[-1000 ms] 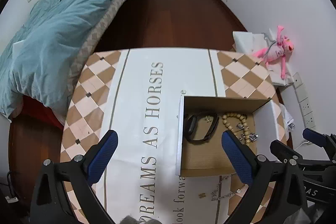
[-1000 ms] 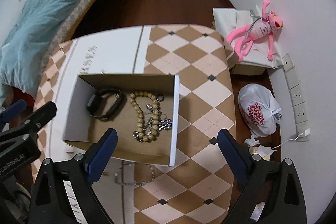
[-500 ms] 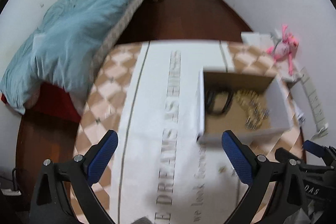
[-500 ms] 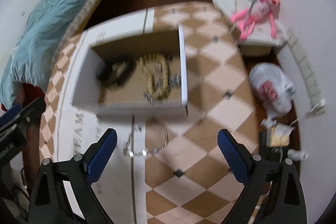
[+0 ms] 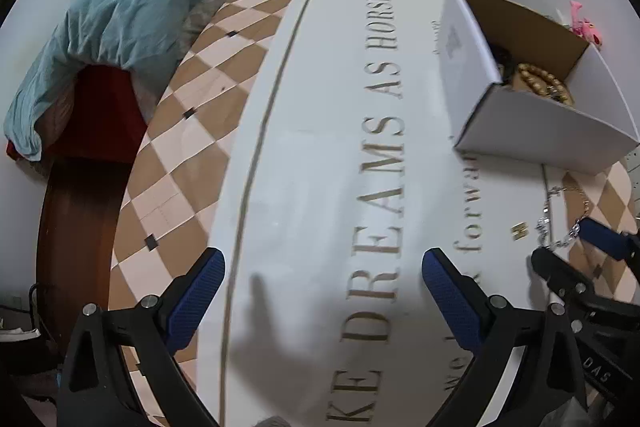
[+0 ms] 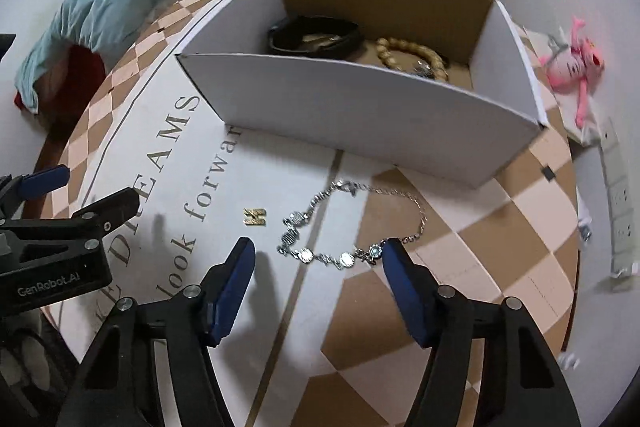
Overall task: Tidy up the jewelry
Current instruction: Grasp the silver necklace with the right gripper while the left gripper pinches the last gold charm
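Two blue pads of my right gripper (image 6: pixel 316 261) stand apart and have just been closing, with the silver chain (image 6: pixel 344 227) lying loose between them on the table (image 6: pixel 460 251). It runs sideways, pad to pad, just before the box (image 6: pixel 360 107). My left gripper (image 5: pixel 320 283) is wide open over bare cloth, farther from the chain.

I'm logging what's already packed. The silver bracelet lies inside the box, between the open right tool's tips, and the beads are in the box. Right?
Not quite. The silver bracelet lies on the table, in front of the box, not inside it. The right wrist view shows it between the open right tool's tips, with the beads in the box.
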Action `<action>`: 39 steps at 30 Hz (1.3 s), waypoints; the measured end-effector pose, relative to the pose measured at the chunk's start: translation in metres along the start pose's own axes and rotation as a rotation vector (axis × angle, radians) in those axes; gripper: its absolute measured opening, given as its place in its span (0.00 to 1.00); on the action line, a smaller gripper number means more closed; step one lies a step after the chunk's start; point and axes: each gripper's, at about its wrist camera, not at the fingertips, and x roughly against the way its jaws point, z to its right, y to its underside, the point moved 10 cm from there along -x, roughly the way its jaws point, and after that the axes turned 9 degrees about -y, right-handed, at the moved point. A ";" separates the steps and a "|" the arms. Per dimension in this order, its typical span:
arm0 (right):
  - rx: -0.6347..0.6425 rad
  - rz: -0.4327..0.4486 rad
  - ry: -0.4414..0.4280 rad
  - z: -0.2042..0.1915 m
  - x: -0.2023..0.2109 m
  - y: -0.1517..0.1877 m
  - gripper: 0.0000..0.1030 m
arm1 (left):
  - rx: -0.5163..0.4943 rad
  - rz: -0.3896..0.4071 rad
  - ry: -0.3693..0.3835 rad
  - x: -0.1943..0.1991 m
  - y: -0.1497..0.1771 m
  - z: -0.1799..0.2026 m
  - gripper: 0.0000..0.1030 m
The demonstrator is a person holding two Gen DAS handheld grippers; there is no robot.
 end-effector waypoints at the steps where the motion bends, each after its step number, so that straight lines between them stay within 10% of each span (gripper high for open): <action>1: 0.017 0.002 0.016 -0.002 -0.001 -0.001 0.65 | 0.002 -0.002 -0.001 -0.001 0.000 -0.001 0.98; 4: 0.065 0.010 0.070 -0.005 -0.004 -0.002 0.61 | 0.005 -0.008 -0.007 -0.004 0.002 -0.005 0.98; 7: 0.076 0.023 0.075 -0.008 0.000 -0.004 0.18 | 0.005 -0.011 -0.002 -0.004 0.002 -0.004 0.98; 12: 0.014 0.035 0.041 0.002 0.007 -0.004 0.00 | -0.006 0.002 0.014 0.002 -0.003 0.003 0.98; 31: -0.361 0.070 -0.066 0.088 0.039 0.023 0.00 | -0.182 0.051 0.158 0.019 -0.012 0.106 0.97; 33: -0.359 0.070 -0.056 0.091 0.041 0.023 0.00 | -0.204 0.067 0.168 0.020 -0.011 0.114 0.89; 39: -0.375 0.081 -0.037 0.100 0.047 0.022 0.01 | -0.253 0.099 0.240 0.030 -0.008 0.134 0.16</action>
